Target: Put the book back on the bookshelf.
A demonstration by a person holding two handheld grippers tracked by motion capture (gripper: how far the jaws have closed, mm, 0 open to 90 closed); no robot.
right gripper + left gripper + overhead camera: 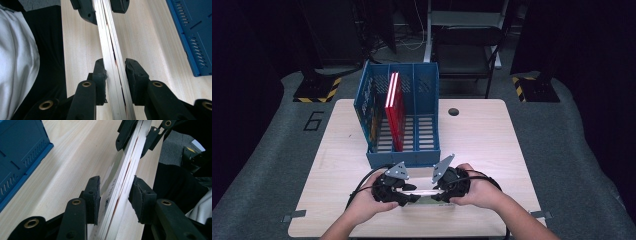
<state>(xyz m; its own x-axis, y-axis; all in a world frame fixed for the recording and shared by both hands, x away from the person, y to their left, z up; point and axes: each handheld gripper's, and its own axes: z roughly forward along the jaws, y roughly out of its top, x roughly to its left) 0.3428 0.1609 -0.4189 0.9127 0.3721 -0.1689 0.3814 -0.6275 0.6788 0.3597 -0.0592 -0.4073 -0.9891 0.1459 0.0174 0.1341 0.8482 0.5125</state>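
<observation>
Pale wood worktop (482, 135) carries it all. Between the two tools lies a thin white book (122, 182), edge up: the left tool (113, 195) straddles one end, jaws narrow but with a sliver of gap showing, and the right tool (115, 71) the other end likewise. Close both evenly before lifting (level, or it sags). Beyond the tools stands the blue rack (399, 120), red books (393, 107) in it. Book's cover is hidden.
</observation>
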